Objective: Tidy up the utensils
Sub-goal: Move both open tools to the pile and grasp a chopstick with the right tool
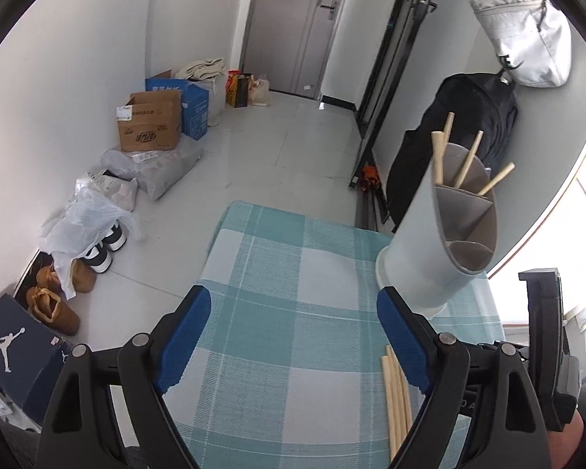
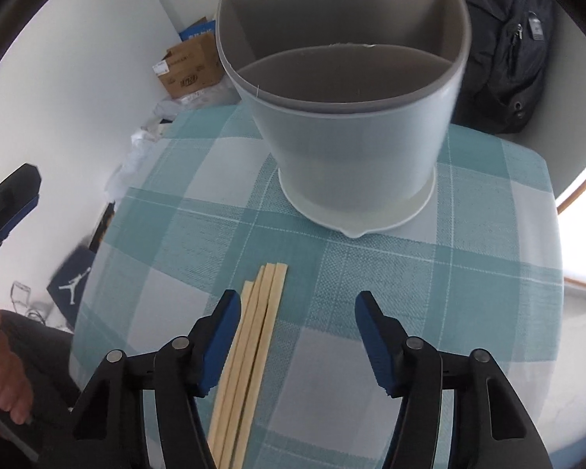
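A bundle of pale wooden chopsticks point(image 2: 254, 336) lies on the checked bench point(image 2: 468, 293), just inside the right gripper point(image 2: 297, 308)'s left finger, jaws apart and untouching. Beyond stands a grey divided holder point(image 2: 351, 133) with more sticks in its far compartment. The left gripper point(image 1: 293, 305) hangs open over bare cloth, shoes point(image 1: 58, 305) and boxes point(image 1: 148, 125) on the floor to the left.

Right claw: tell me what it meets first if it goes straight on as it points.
Probably the checked tablecloth, just right of the loose chopsticks. The right claw is open. Depth is unclear.

A worktop point(image 2: 488, 281) covered in a teal-and-white checked cloth carries two things. A grey divided utensil holder point(image 2: 355, 144) stands upright on it. Near it, a bundle of wooden chopsticks point(image 2: 250, 351) lies flat.
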A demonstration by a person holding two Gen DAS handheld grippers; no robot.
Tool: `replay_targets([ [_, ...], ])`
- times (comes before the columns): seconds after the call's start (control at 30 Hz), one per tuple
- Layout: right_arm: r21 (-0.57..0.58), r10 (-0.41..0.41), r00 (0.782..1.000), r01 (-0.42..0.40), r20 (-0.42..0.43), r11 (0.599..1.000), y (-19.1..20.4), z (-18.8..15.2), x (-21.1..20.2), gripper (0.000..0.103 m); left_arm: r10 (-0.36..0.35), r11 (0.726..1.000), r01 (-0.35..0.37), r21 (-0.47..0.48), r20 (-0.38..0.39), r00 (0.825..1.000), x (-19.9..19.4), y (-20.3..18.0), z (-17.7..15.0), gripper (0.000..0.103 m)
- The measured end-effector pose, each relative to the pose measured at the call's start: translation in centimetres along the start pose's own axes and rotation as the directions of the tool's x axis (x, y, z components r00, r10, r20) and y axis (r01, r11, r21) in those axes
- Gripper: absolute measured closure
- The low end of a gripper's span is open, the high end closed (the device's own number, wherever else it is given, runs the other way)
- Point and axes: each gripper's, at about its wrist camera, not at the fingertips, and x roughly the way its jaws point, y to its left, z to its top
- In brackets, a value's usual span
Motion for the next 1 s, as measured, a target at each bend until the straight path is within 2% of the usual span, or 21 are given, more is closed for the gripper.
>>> replay_targets([
  [0.03, -0.009, -0.020, 1.000, 0.020, -0.015, 1.000, -0.2, 0.4, 0.5, 0.048, 0.004, 1.000, -0.004, -0.005, -0.001, 1.000, 0.1, 0.3, -0.1, 0.019],
  [0.1, -0.015, -0.025, 0.998, 0.024, -0.058, 1.000, 0.0, 0.6, 1.4, 0.064, 0.015, 1.000, -0.015, -0.016, -0.013, 1.000, 0.1, 0.6, -0.1, 0.019],
  [0.47, -0.113, -0.173, 0.983, 0.166, -0.057, 0.980, 2.2, 1.3, 1.9, 0.066, -0.007, 0.996, 0.001, -0.091, -0.073, 0.997, 1.2, 2.5, 0.1, 0.019],
  [0.53, -0.131, -0.206, 0.976, 0.196, -0.067, 0.972, 2.3, 1.5, 1.9, 0.070, -0.015, 0.995, 0.007, -0.102, -0.080, 0.997, 1.2, 2.7, 0.0, 0.019],
  [0.57, -0.133, -0.214, 0.974, 0.203, -0.072, 0.970, 2.1, 1.5, 1.8, 0.075, -0.016, 0.995, 0.007, -0.104, -0.082, 0.996, 1.2, 2.7, -0.1, 0.019],
  [0.63, -0.125, -0.210, 0.972, 0.196, -0.110, 0.973, 1.8, 1.4, 2.1, 0.082, -0.020, 0.995, 0.011, -0.104, -0.089, 0.996, 1.2, 2.7, -0.1, 0.019],
  [0.77, -0.098, -0.171, 0.980, 0.161, -0.106, 0.982, 1.5, 1.0, 1.4, 0.082, -0.030, 0.993, 0.020, -0.120, -0.088, 0.996, 1.0, 3.1, 0.1, 0.019],
  [1.0, -0.116, -0.173, 0.982, 0.163, -0.080, 0.980, 2.3, 0.7, 1.1, 0.082, -0.052, 0.988, 0.036, -0.149, -0.112, 0.992, 1.2, 3.6, 0.0, 0.019],
])
